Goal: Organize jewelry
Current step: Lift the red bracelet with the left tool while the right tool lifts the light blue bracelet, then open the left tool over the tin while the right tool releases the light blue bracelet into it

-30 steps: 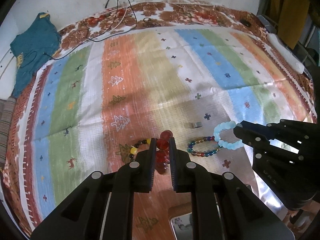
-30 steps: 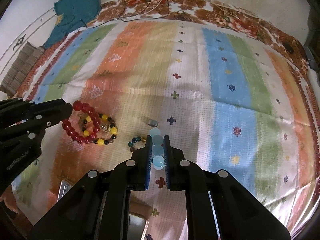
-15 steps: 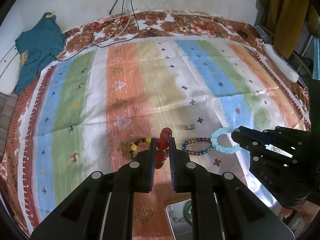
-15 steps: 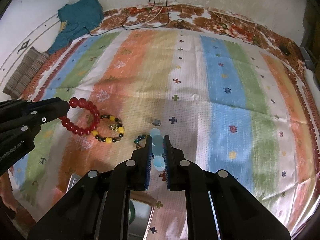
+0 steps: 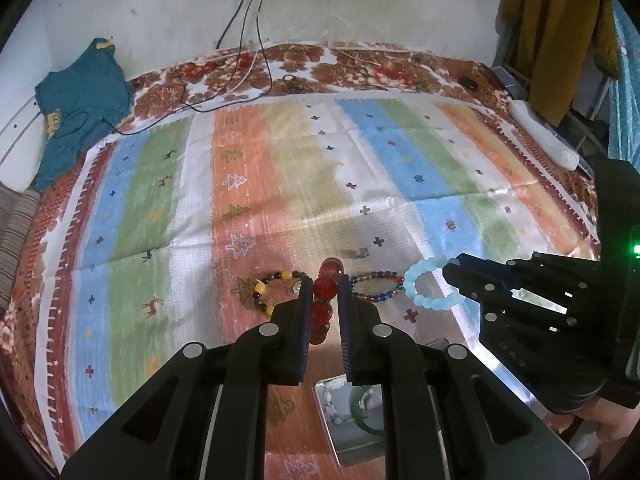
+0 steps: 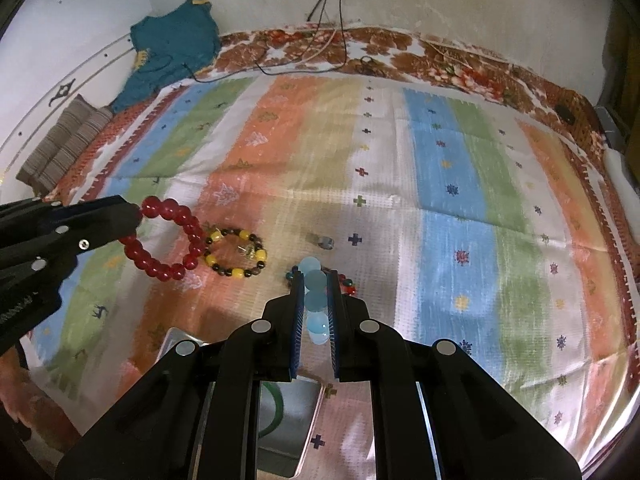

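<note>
Left wrist view first — the left claw (image 5: 323,292) is clenched on the string of round translucent red beads (image 5: 322,289), pinched edge-on between its pads, one bead poking out past the tips. Just left of the tips lies the black-and-yellow beaded bracelet (image 5: 267,285) on the striped woven bedspread (image 5: 256,168); just right, the small multicoloured bead bracelet (image 5: 376,286). Below the claw sits the shiny open metal tin (image 5: 348,420) with a green bangle (image 5: 362,410) inside. Risk here, I'd say: the grip is on smooth round beads, so a jolt could roll them out of the pads before the tin is reached.

Right wrist view now — the right claw (image 6: 315,296) grips the pale blue frosted bead bracelet (image 6: 316,300), a column of beads stacked between the pads. The red loop (image 6: 168,240) hangs free from the left claw (image 6: 132,216) off to the far left, well above the bedspread. The tin (image 6: 308,412) lies directly beneath, mostly hidden by the claw's own body — so a blind drop could miss the rim, or the two claws could crowd each other over the one opening.
</note>
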{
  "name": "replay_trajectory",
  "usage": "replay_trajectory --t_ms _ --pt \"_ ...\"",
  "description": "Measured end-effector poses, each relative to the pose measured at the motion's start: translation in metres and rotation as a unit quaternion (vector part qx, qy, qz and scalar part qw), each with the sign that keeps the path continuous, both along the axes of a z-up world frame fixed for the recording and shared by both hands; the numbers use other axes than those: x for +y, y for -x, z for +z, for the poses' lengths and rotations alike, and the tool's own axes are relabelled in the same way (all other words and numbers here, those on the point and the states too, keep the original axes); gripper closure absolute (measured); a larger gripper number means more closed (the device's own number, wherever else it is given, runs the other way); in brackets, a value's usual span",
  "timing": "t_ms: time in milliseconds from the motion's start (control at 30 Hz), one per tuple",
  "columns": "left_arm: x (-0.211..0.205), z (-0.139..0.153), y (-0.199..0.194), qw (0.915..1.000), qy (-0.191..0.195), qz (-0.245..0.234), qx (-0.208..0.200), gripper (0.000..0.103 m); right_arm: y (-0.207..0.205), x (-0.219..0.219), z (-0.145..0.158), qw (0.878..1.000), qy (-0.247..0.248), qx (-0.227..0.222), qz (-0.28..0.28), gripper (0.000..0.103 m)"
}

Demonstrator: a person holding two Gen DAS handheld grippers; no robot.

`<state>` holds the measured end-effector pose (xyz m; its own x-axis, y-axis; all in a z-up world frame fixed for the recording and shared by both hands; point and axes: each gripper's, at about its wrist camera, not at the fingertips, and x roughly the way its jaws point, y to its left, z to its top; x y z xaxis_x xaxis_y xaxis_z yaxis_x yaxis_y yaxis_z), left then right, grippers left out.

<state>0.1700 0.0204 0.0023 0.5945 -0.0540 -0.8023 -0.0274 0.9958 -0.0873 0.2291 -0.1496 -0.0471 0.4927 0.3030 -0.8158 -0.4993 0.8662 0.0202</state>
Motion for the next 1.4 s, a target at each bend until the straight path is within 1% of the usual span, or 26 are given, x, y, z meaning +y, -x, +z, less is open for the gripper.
replay_trajectory --t_ms 567,900,1267,1400 --pt "-0.016 0.012 0.037 0.9994 0.009 -0.019 -0.026 0.091 0.038 -0.002 0.014 0.999 -0.009 -0.025 0.023 0.091" --pt "-0.022 0.016 0.060 0.9989 0.011 -0.025 -0.039 0.091 0.051 -0.006 0.012 0.999 -0.008 -0.025 0.026 0.091" --pt "-0.028 0.015 0.078 0.9986 0.018 -0.031 -0.039 0.091 0.073 -0.016 0.008 0.999 -0.006 -0.024 0.030 0.091" --pt "-0.032 0.012 0.085 0.9986 0.018 -0.035 -0.036 0.091 0.078 -0.019 0.006 0.999 -0.006 -0.017 0.032 0.091"
